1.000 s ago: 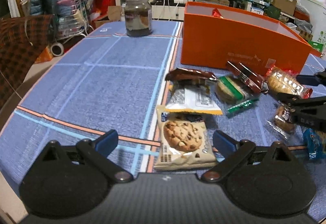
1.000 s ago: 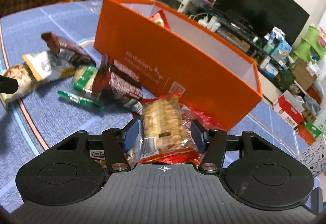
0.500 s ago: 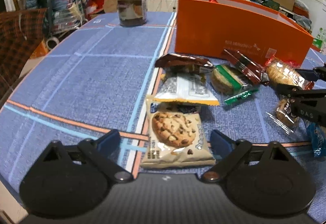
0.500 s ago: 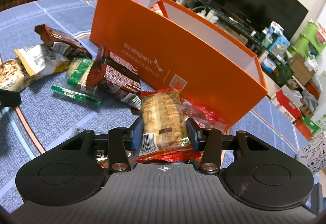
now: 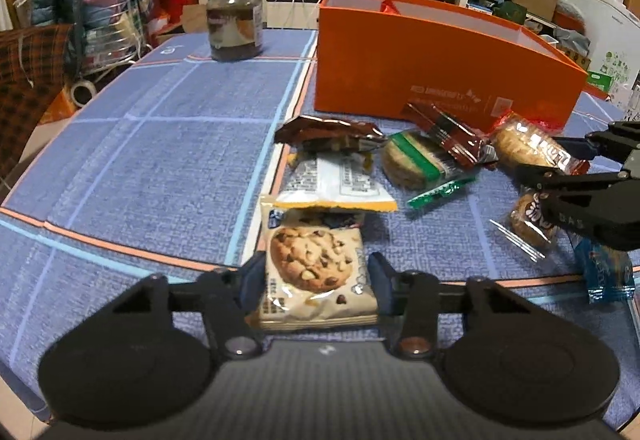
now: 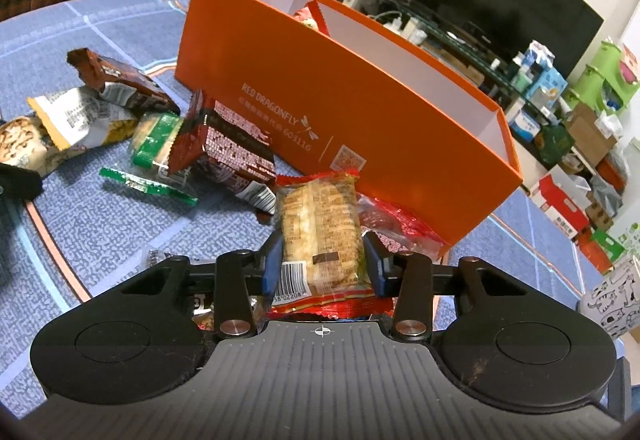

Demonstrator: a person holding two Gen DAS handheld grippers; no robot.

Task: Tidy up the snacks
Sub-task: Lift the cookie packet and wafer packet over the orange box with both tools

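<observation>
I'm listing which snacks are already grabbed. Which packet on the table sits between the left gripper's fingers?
The chocolate chip cookie packet, white with a big cookie pictured, sits between the left gripper fingers. The yellow-edged packet lies just beyond it, ungripped.

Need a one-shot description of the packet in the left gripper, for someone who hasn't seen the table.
Start at the orange box on the blue tablecloth; snacks lie scattered before it. Nearest the camera, between the left gripper fingers, lies the cookie packet: the only wrapper picturing a big chocolate-chip cookie.
</observation>
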